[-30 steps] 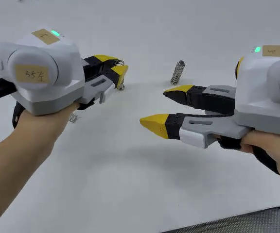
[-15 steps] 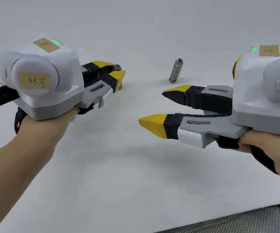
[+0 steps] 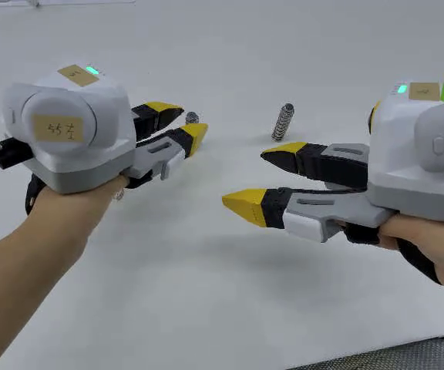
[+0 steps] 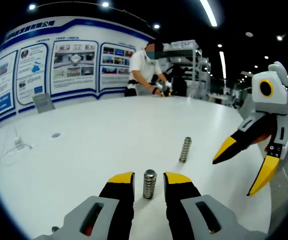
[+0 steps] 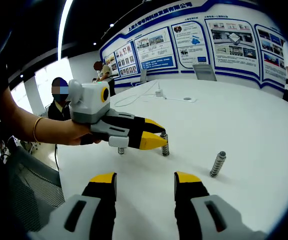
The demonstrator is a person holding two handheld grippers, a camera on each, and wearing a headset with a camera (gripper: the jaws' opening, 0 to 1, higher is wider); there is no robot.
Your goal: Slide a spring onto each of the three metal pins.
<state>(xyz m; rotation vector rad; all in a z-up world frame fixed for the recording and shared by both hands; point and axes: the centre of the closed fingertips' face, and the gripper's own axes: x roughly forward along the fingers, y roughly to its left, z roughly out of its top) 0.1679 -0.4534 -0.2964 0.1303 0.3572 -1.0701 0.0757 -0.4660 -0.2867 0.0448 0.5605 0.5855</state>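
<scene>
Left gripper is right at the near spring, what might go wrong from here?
1. The left gripper has its jaws open on either side of the near spring, with little gap; any sideways drift while backing off could tip it over.
2. In the right gripper view a third spring stands just below the left gripper's body; lowering the gripper may knock it.
3. The far spring looks tilted, so it might not be fully seated.
</scene>
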